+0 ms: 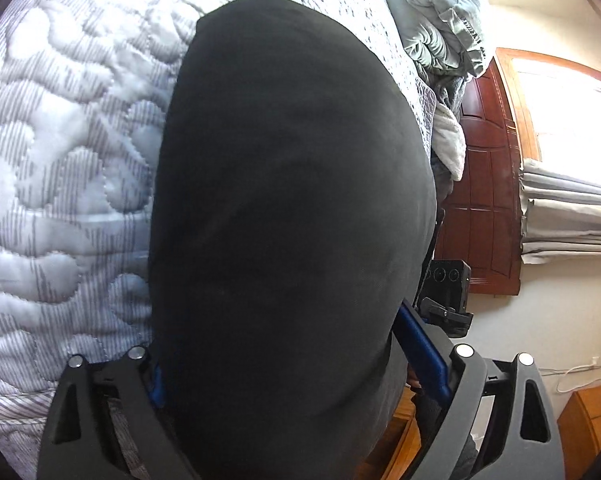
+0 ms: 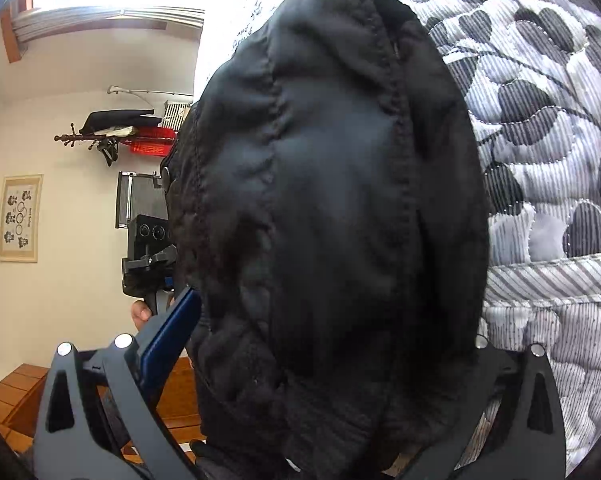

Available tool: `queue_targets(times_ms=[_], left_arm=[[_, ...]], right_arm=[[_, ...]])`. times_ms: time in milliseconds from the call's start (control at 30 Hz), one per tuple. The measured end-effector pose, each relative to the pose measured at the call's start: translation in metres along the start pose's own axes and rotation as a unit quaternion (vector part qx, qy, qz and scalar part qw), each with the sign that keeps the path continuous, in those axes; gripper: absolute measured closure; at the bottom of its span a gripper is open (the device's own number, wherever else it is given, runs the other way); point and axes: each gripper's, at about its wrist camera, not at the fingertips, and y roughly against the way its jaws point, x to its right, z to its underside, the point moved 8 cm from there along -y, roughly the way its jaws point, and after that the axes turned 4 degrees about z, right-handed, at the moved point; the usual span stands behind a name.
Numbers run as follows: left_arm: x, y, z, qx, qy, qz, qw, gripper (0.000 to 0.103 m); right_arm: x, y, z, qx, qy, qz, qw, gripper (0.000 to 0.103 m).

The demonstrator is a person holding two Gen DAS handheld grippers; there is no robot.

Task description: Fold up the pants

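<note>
Black pants (image 1: 292,220), grey-white leaf-patterned striped quilt (image 1: 60,160), blue-padded grey tongs (image 1: 300,364)

Domestic bedroom. Quilted bed (image 1: 60,140), heaped bedding (image 1: 432,12) and curtained window (image 1: 560,112) ahead of the gripper. Coat rack (image 2: 112,136) on wall.

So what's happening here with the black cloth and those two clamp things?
A person is folding black pants on a bed with a grey quilted cover, using a handheld gripper in each hand. Fabric fills the space between the fingers of both the left gripper and the right gripper, but whether either is clamped shut on it can't be made out. The pants lie across the bed's edge.
</note>
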Motion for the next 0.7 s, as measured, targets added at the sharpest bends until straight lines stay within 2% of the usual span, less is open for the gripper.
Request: queue_targets(times_ms=[33, 100, 133, 200, 267, 400, 600, 700], left_arm=[[0.000, 0.000, 0.001, 0.002, -0.002, -0.007, 1.0000, 0.023], [0.001, 0.003, 0.001, 0.007, -0.005, -0.012, 0.9999, 0.034], [0.001, 0.004, 0.000, 0.010, -0.001, -0.008, 0.9999, 0.041], [0.001, 0.005, 0.001, 0.017, 0.001, -0.004, 0.9998, 0.050], [0.003, 0.008, 0.001, 0.023, -0.003, -0.005, 0.9997, 0.055], [0.013, 0.015, 0.001, 0.036, -0.020, -0.008, 0.9991, 0.063], [0.029, 0.043, -0.004, 0.045, -0.045, -0.013, 0.9979, 0.065], [0.039, 0.062, -0.020, 0.056, -0.059, -0.017, 0.9965, 0.065]], right_arm=[[-0.002, 0.000, 0.001, 0.000, 0.005, 0.006, 1.000, 0.010], [-0.003, 0.000, 0.001, 0.001, 0.011, 0.025, 1.000, 0.030], [-0.005, 0.001, 0.001, 0.005, 0.011, 0.024, 1.000, 0.033], [-0.013, 0.003, 0.002, 0.013, 0.018, 0.018, 1.000, 0.050], [-0.017, 0.007, 0.003, 0.021, 0.019, 0.010, 1.000, 0.058], [-0.030, 0.010, 0.006, 0.032, 0.030, 0.009, 0.999, 0.066], [-0.060, 0.009, 0.004, 0.034, 0.057, 0.005, 0.998, 0.067], [-0.081, 0.005, -0.013, 0.032, 0.080, 0.006, 0.996, 0.067]])
